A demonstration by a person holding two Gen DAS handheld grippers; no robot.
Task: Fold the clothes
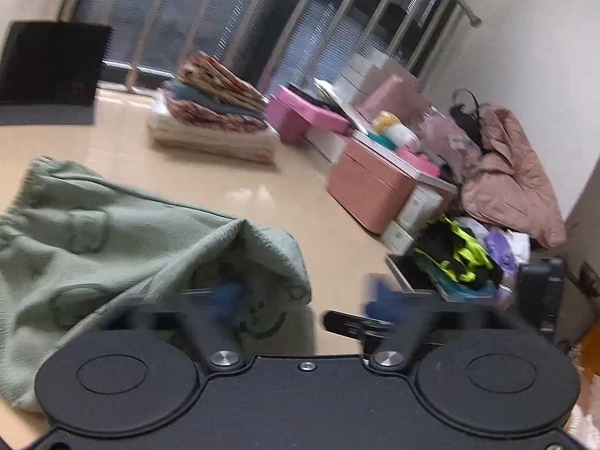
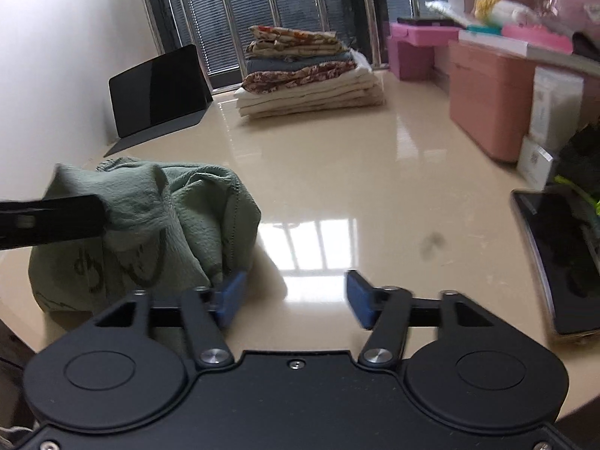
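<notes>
At seven o'clock of the table (image 2: 337,172), a green garment (image 2: 150,225) lay bunched. Both the left gripper (image 1: 307,300) and right gripper (image 2: 296,296) stood spread, pinching nothing. A careless regrip could have caught several layers and folded it crooked.

- The left wrist camera sits just behind its own fingers (image 1: 230,292) and looks forward and a bit down over the desk (image 1: 225,187). The view is tilted. The green cloth (image 1: 93,243) is very near, at 9 o'clock.
- The right wrist camera sits just behind its fingers (image 2: 232,296) too, close above the desk (image 2: 337,172). The green cloth (image 2: 150,225) is at 10 o'clock.
- Both views share the green cloth, the folded stack (image 1: 213,112) (image 2: 307,75) far off near 12 o'clock, the dark tablet (image 1: 48,63) (image 2: 157,93), the pink boxes (image 1: 367,191) (image 2: 487,101) and the window bars (image 1: 337,30) (image 2: 262,7).
</notes>
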